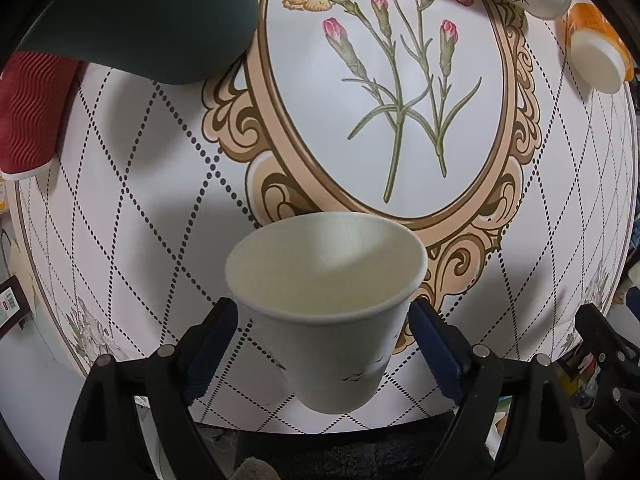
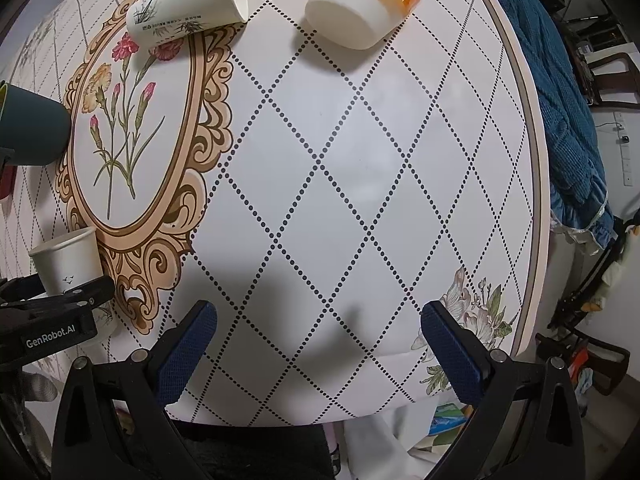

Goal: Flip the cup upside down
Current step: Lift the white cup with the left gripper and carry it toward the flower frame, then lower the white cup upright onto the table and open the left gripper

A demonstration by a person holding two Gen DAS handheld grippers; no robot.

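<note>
left gripper (image 1: 324, 332): clamped on white paper cup (image 1: 326, 304) just below rim, mouth up | thin, light, crushable: I'd squeeze gently | right gripper (image 2: 318, 344): apart, empty

The right gripper (image 2: 319, 322) hangs over the table (image 2: 360, 168) with its blue-padded fingers (image 2: 186, 354) spread wide and nothing between them; left of it the left gripper (image 2: 52, 312) clasps a white paper cup (image 2: 66, 262), mouth upward, just beside the floral medallion (image 2: 132, 136); beyond the medallion's far end a tall white cup (image 2: 188, 4) lies on its side; right of that cup an orange cup (image 2: 366, 0) lies tipped; a dark green cup (image 2: 32, 126) sits at the medallion's left edge.
</note>
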